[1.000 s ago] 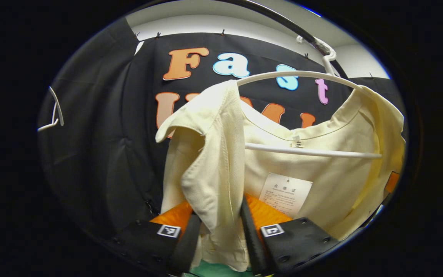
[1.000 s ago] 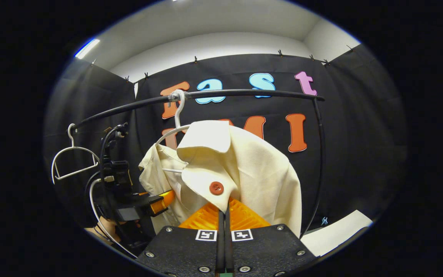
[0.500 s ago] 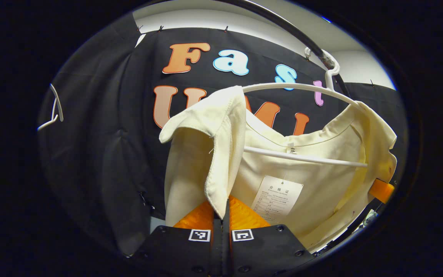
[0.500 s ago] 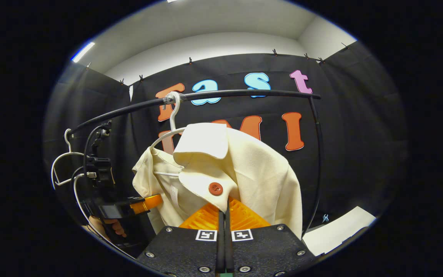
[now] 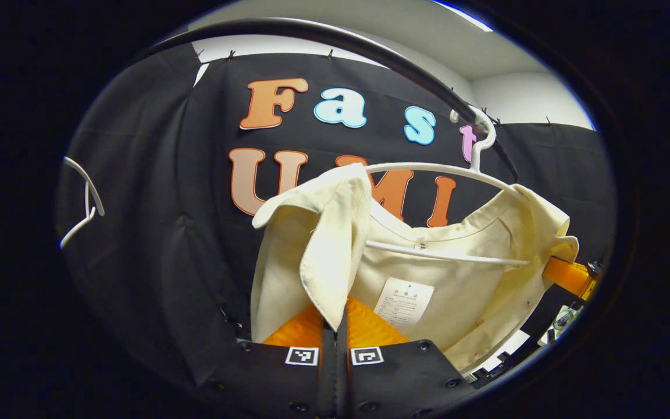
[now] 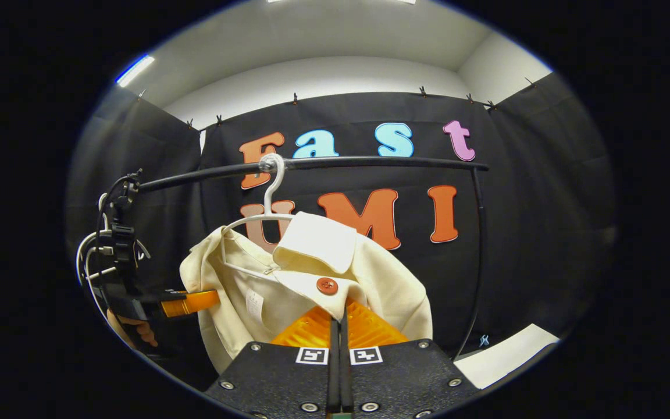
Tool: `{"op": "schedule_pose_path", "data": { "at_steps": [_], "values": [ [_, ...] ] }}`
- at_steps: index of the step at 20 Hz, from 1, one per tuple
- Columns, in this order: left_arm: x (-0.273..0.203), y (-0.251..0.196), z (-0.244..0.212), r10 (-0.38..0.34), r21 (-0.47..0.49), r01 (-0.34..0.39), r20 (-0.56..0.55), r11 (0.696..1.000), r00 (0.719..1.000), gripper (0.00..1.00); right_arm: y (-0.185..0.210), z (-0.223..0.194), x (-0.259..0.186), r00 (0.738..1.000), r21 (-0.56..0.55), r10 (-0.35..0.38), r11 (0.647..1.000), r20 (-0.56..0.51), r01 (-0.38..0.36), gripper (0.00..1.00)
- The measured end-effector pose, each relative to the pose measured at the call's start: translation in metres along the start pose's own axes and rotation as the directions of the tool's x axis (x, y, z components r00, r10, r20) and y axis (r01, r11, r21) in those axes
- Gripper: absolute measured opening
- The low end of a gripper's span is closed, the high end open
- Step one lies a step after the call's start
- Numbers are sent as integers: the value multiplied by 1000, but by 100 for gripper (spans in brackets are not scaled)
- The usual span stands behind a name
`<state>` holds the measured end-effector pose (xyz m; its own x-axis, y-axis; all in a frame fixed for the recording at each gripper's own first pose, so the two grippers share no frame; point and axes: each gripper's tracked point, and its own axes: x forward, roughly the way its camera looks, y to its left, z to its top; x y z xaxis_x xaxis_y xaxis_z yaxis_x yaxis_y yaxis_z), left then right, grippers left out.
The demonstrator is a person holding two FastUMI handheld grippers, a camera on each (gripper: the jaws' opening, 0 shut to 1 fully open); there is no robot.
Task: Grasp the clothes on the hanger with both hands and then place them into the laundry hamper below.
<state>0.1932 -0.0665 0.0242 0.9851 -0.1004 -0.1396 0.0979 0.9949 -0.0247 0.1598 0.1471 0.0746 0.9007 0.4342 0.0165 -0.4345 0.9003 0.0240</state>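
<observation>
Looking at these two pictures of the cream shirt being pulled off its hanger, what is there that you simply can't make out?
- The laundry hamper: neither view looks down far enough to tell where it stands.
- The paper tag inside the cream shirt, left gripper view: print too small to read.
- The white hanger, right gripper view: its far shoulder is covered by the shirt.
- The hand holding the left claw: cut off at the picture's edge.

Right gripper [image 6: 337, 326], bottom centre: fingers pressed together on cream jacket [image 6: 312, 279] front edge, just below its brown button [image 6: 327, 286]. Jacket on white hanger [image 6: 265, 203] hooked over black rail [image 6: 335, 164]. Left gripper [image 6: 186, 302] at lower left touching jacket.
</observation>
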Motion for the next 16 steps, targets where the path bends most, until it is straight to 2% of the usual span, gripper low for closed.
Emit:
{"op": "schedule_pose_path", "data": {
  "at_steps": [5,11,16],
  "values": [
    [-15,15,16,-6,-14,7,15,1000,1000,6,-4,25,-9,998,5,-22,1000,53,22,0],
    [-31,41,40,31,-12,-30,57,999,998,6,-32,50,-11,994,-2,-72,997,86,73,0],
    [-39,69,56,94,-17,-93,87,996,992,6,-56,62,-13,990,-16,-109,994,93,111,0]
  ]
}}
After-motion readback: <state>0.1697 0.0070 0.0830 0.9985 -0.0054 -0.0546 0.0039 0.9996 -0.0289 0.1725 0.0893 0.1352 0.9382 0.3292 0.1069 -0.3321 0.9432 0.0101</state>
